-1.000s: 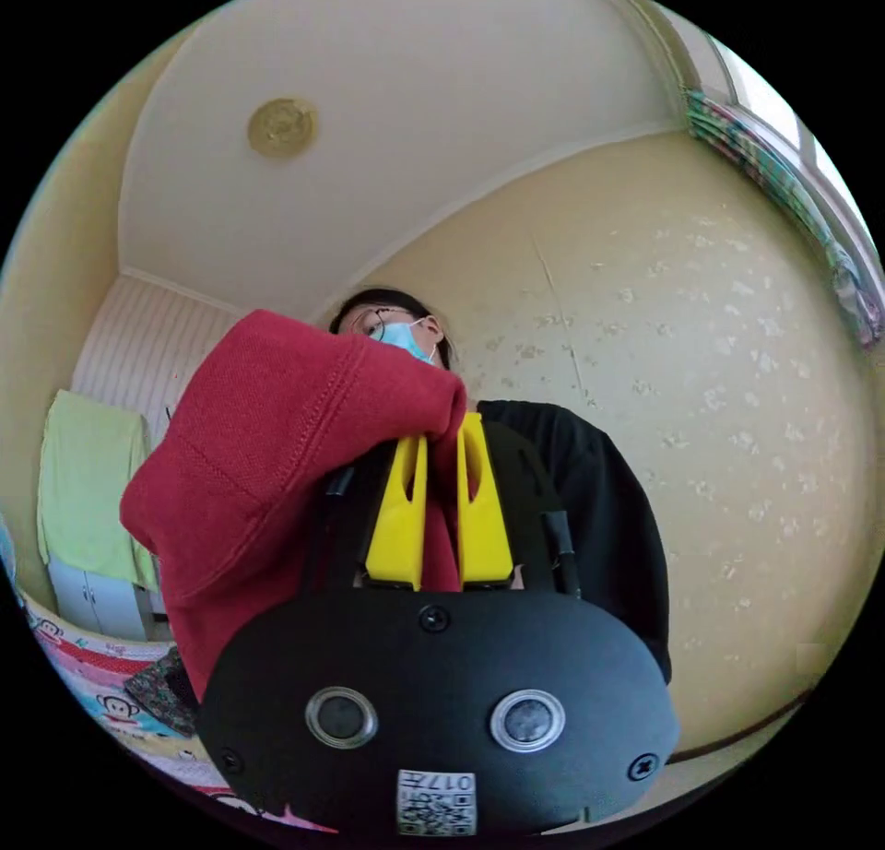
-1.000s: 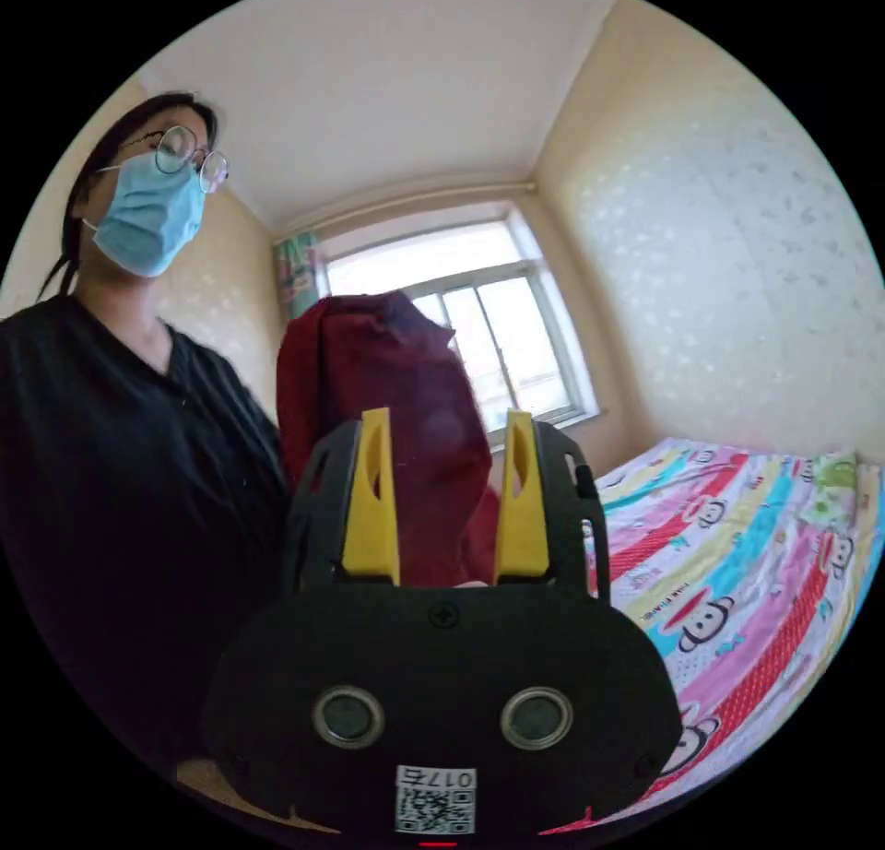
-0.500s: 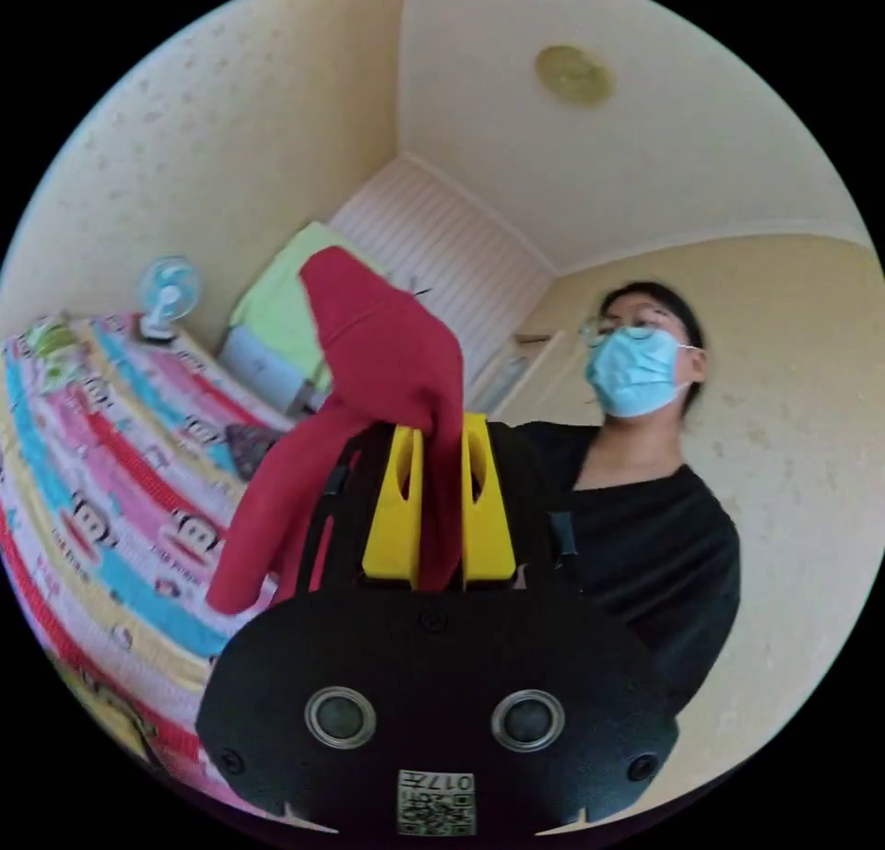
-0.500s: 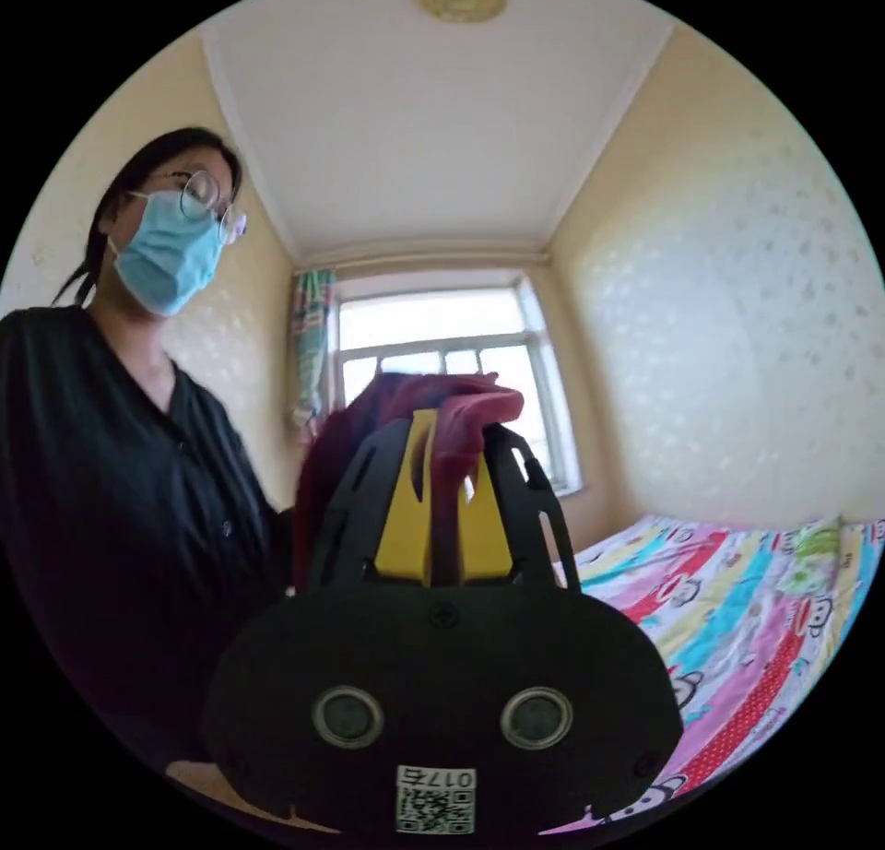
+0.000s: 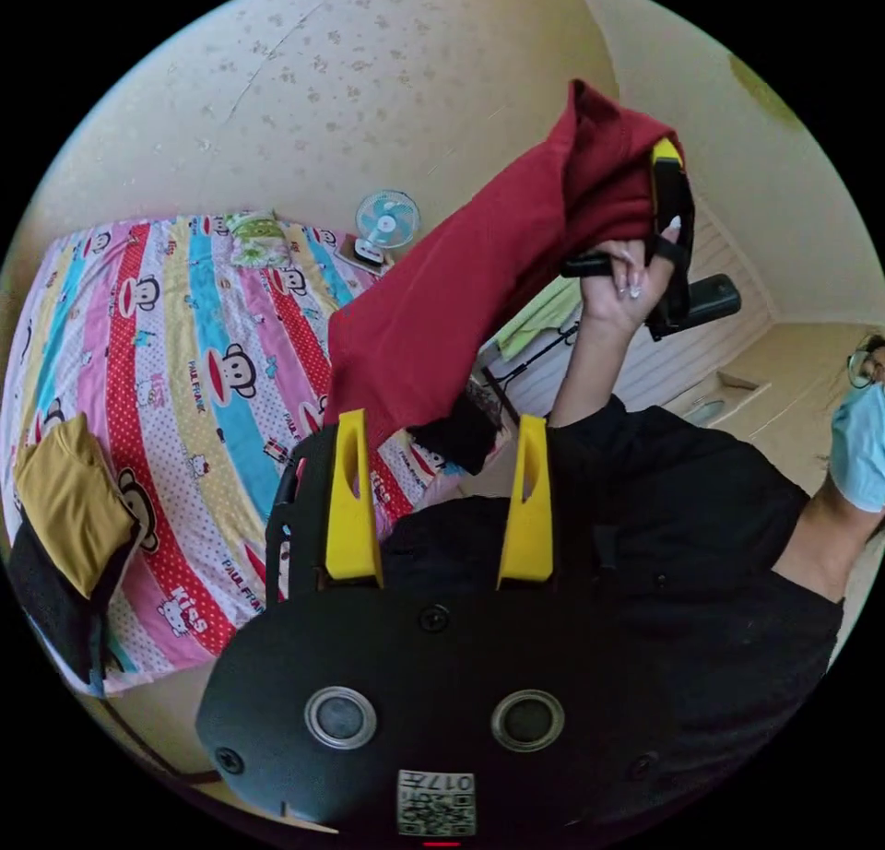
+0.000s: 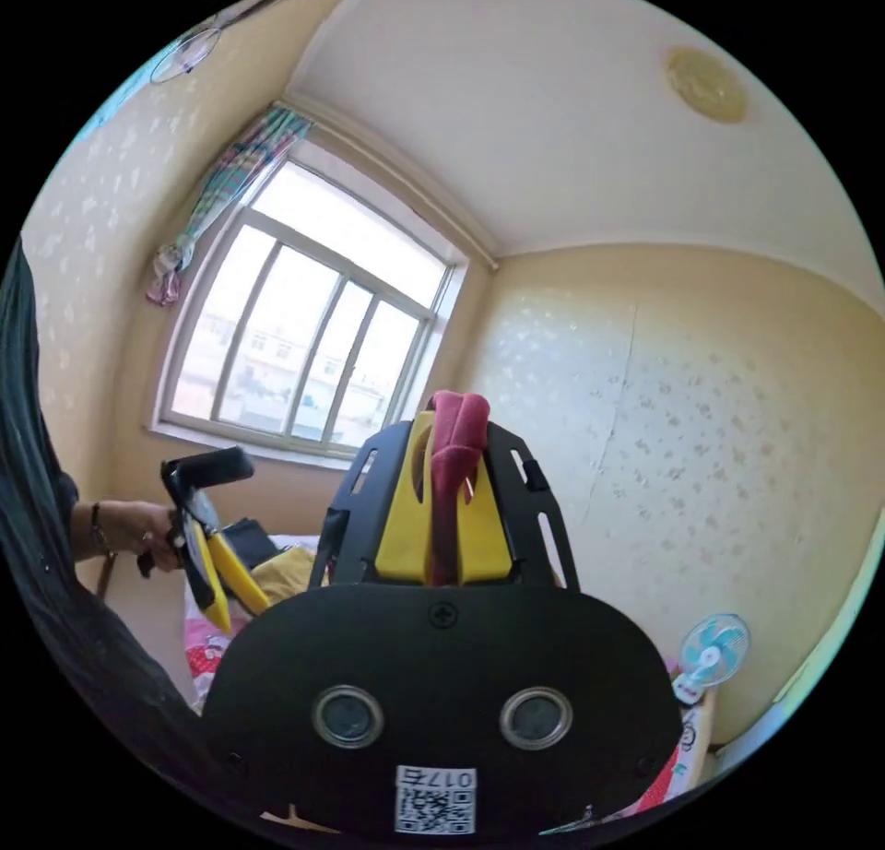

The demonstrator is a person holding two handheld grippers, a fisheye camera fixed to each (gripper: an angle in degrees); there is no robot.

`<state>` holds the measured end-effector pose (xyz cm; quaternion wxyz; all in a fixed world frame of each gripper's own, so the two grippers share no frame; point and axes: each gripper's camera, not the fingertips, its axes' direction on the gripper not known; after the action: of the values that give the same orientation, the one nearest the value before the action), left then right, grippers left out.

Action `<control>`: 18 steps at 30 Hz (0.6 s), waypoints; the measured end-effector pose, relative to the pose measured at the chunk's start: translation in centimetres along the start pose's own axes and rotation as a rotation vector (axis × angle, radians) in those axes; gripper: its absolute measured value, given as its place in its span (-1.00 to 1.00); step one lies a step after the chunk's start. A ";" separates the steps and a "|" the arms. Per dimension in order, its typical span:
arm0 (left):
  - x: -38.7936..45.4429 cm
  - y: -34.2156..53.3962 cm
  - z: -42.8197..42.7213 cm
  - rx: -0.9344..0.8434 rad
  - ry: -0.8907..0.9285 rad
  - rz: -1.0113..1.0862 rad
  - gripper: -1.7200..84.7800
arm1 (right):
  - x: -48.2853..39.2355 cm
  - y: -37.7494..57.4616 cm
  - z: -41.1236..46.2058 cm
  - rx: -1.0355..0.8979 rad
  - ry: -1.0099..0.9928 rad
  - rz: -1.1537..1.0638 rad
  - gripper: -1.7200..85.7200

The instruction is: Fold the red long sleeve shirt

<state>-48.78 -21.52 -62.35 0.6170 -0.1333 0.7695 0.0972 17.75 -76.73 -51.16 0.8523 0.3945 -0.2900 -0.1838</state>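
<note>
In the left gripper view the red long sleeve shirt (image 5: 461, 306) hangs in the air over the bed, slanting down from my right gripper (image 5: 666, 163), which a hand holds up at the upper right. My left gripper (image 5: 441, 421) stands open below it, with nothing between its yellow jaws. In the right gripper view my right gripper (image 6: 452, 421) is shut on a fold of the red shirt (image 6: 454, 463), which sticks out above the jaw tips. The left gripper (image 6: 241, 610) shows low at the left, open, in the person's hand.
A bed with a striped cartoon sheet (image 5: 194, 334) lies below. A folded yellow and black garment (image 5: 64, 518) sits at its near edge. A small fan (image 5: 387, 221) stands by the wall. The person in black (image 5: 664, 537) is close on the right. A window (image 6: 304, 334) is behind.
My left gripper has let go of the red shirt, opened and dropped lower. My right gripper shut on the shirt and has lifted it; the shirt now hangs from it alone.
</note>
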 end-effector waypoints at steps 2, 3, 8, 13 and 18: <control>0.9 -1.2 0.3 0.029 -0.030 0.018 -0.47 | 0.9 -1.8 -0.5 0.042 -0.002 0.008 -0.97; 1.2 -2.2 0.3 0.031 -0.046 0.030 -0.47 | 1.7 -2.8 -1.0 0.068 -0.026 0.018 -0.97; 2.6 -4.9 -3.2 0.187 -0.209 0.119 -0.84 | 4.7 -4.3 -4.0 0.171 -0.031 0.121 -0.97; 3.5 -6.0 -9.8 0.370 -0.243 0.183 -0.88 | 8.6 -3.0 -8.0 0.185 -0.188 0.153 -0.96; 5.8 -8.9 -17.1 0.517 -0.328 0.244 -0.91 | 12.6 -0.7 -6.2 0.023 -0.124 0.316 -0.95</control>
<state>-62.88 -35.86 -64.12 0.7298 0.1382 0.6695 -0.0078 31.27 -80.49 -50.57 0.8465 0.3416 -0.4026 -0.0681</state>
